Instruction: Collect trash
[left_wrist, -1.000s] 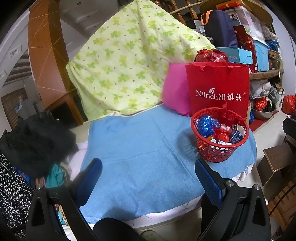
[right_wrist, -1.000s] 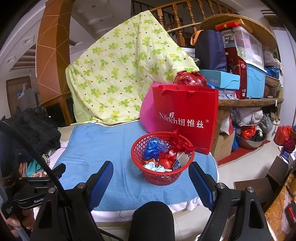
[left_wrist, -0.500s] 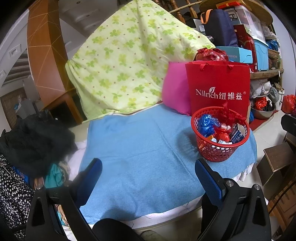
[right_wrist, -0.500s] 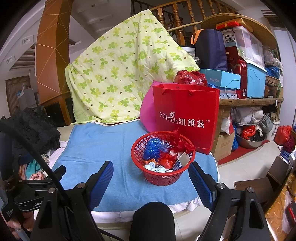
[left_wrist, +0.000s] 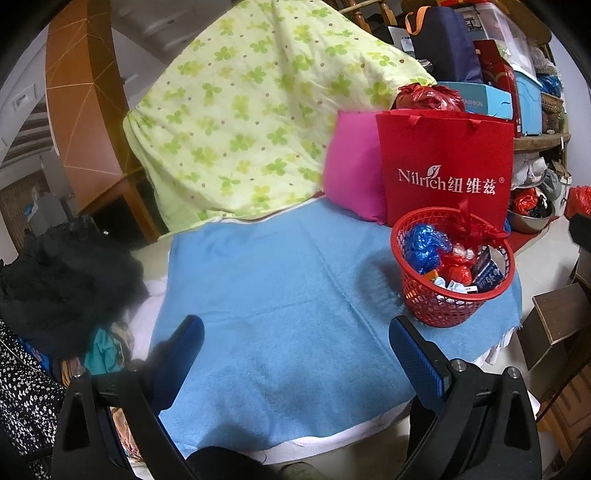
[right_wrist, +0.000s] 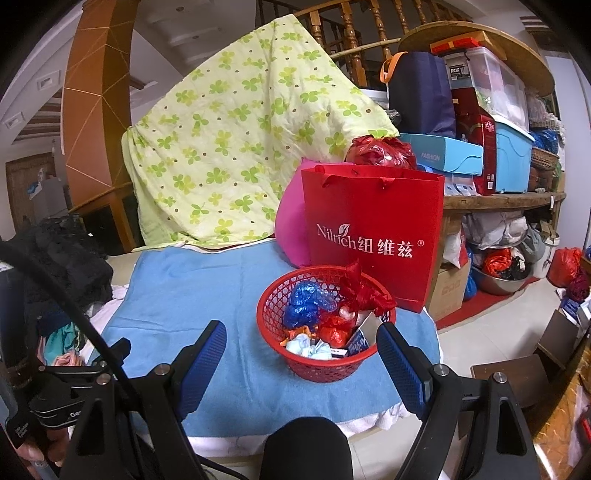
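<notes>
A red mesh basket (left_wrist: 436, 310) (right_wrist: 280, 306) stands on the right part of a blue towel (left_wrist: 280, 295) (right_wrist: 207, 291). Crumpled trash fills it: a blue wrapper (left_wrist: 423, 245) (right_wrist: 308, 302), red wrappers (right_wrist: 364, 291), pale tissue and small packets. My left gripper (left_wrist: 297, 334) hangs open over the towel's near part, left of the basket, with nothing between its blue pads. My right gripper (right_wrist: 301, 343) is open too, nothing gripped, just in front of the basket, whose near rim shows between its fingertips. A hand with the left gripper's body shows at the right wrist view's lower left.
A red paper bag (right_wrist: 373, 236) stands right behind the basket, a pink cushion (right_wrist: 291, 232) beside it and a green clover quilt (right_wrist: 236, 155) over a railing behind. Dark clothes (left_wrist: 62, 280) pile at the left. Shelves of boxes fill the right; brown boxes (right_wrist: 513, 380) sit on the floor.
Both views have drifted slightly; the basket sits a little lower and nearer in each view. Both grippers' fingers stand as wide apart as before.
</notes>
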